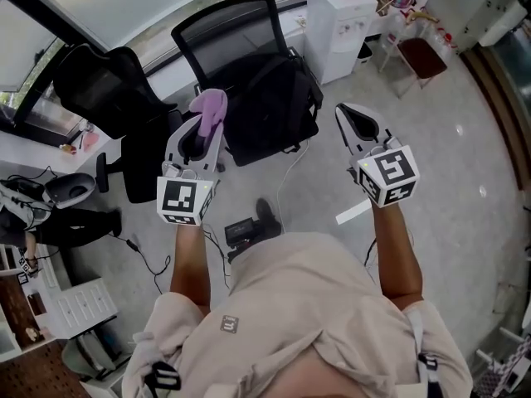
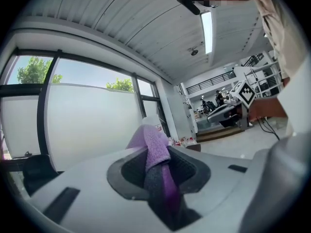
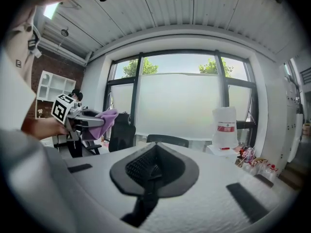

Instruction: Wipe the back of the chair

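Note:
A black mesh office chair (image 1: pixel 249 73) stands ahead of me with its back (image 1: pixel 228 27) toward the window. My left gripper (image 1: pixel 203 131) is shut on a purple cloth (image 1: pixel 210 106), held up in front of the chair's seat, apart from the back. In the left gripper view the purple cloth (image 2: pixel 154 154) is pinched between the jaws and sticks out above them. My right gripper (image 1: pixel 353 118) is to the right of the chair, shut with nothing in it. From the right gripper view the chair back (image 3: pixel 167 140) shows beyond the jaws, and the left gripper (image 3: pixel 87 120) with the cloth at the left.
A second black chair (image 1: pixel 104 85) stands to the left by a desk (image 1: pixel 33 152). A white water dispenser (image 1: pixel 336 23) is behind the chair at the right, with a small stool (image 1: pixel 419 56) beyond. Cables and a black box (image 1: pixel 241 230) lie on the floor by my feet.

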Demonstrator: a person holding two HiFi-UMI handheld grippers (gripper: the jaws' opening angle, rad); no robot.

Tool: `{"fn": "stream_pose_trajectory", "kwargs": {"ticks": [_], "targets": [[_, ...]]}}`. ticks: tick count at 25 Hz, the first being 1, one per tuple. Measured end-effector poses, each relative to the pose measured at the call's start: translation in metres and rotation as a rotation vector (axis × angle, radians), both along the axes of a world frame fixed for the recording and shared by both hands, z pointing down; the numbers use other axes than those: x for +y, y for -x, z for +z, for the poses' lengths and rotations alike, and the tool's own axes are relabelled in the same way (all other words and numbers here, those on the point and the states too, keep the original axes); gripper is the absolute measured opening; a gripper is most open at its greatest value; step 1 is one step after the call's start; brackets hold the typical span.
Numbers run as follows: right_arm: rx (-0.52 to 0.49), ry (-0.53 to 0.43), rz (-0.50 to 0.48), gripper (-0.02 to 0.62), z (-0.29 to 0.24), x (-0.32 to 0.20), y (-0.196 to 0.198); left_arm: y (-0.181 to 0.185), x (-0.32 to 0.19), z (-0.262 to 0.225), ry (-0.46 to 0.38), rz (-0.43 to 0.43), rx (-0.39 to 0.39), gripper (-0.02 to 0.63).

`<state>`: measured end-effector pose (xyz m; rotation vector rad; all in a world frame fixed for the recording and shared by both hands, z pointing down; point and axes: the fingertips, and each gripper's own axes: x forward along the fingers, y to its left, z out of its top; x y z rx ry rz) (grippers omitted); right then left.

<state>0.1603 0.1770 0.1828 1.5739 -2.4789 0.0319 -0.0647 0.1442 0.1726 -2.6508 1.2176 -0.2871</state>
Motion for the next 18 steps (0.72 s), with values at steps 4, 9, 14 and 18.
{"fn": "stream_pose_trajectory", "kwargs": {"ticks": [4,9,14,18], "targets": [[-0.002,-0.002,0.017,-0.006,-0.007,-0.046,0.016,0.012,-0.053,-0.004,0.003,0.018,-0.004,0.100],[-0.004,0.005,0.032,-0.006,-0.005,-0.090,0.038,0.027,-0.099,-0.006,0.005,0.047,-0.004,0.100],[0.004,0.009,0.043,-0.006,0.000,-0.122,0.063,0.046,-0.133,-0.003,-0.002,0.068,-0.002,0.100],[0.018,0.013,0.055,-0.006,0.004,-0.145,0.079,0.062,-0.160,0.002,-0.005,0.078,0.010,0.100]]}}
